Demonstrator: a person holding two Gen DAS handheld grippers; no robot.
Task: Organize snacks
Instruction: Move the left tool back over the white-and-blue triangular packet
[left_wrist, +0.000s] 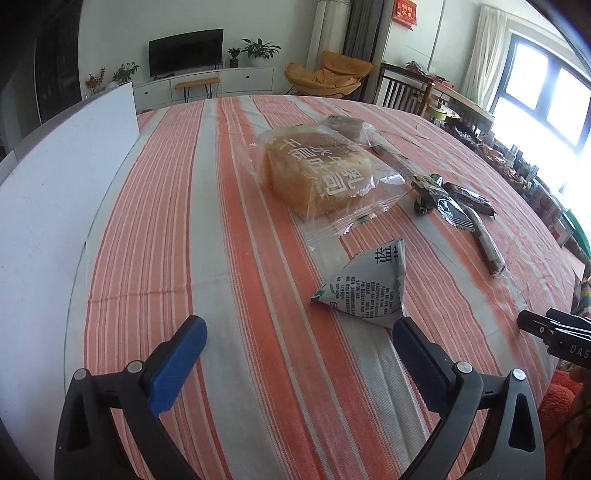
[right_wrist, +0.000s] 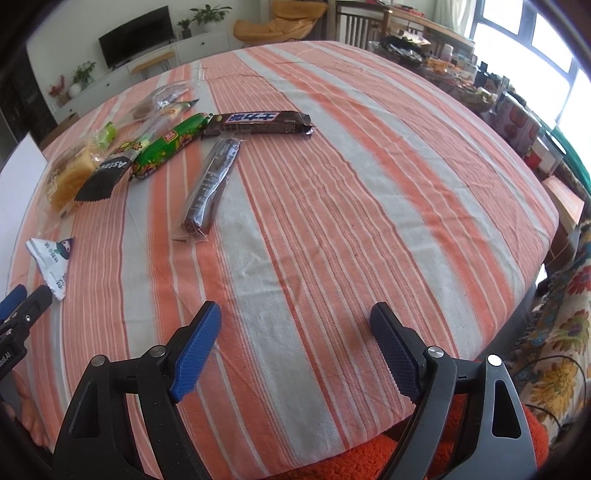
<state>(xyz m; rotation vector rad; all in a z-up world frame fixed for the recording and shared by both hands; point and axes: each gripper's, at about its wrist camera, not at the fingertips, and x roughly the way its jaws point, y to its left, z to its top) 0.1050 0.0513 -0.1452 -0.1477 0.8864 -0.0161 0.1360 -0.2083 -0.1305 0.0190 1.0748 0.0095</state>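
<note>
Left wrist view had the left tongs (left_wrist: 299, 345) low in the frame, spread wide and holding nothing, tilted down over the striped cloth of the table (left_wrist: 229, 258). Just past the right-hand finger lay a white triangular packet (left_wrist: 364, 288), its near corner almost at the pad, though whether they touched could not be told. Farther up the middle sat a wrapped bread loaf (left_wrist: 314, 170) in clear film, and right of it a cluster of dark wrappers: a green-printed stick (left_wrist: 424, 194), a black foil packet (left_wrist: 452, 212) and a long brown stick (left_wrist: 487, 247). A white board (left_wrist: 74, 177) stood along the left side of the frame. The tip of the right tongs (left_wrist: 550, 328) poked in at the right edge.

Right wrist view showed the right tongs (right_wrist: 295, 339) at the bottom centre, likewise spread and empty, over bare cloth near the table's front edge. All snacks lay in the upper left: a brown chocolate bar (right_wrist: 258, 123), the long brown stick (right_wrist: 210, 188) below it, the green-printed stick (right_wrist: 166, 147), the black foil packet (right_wrist: 105, 177), the bread loaf (right_wrist: 70, 181) and the triangular packet (right_wrist: 51, 262) near the left edge. The centre and right of the cloth lay open up to the far rim.
</note>
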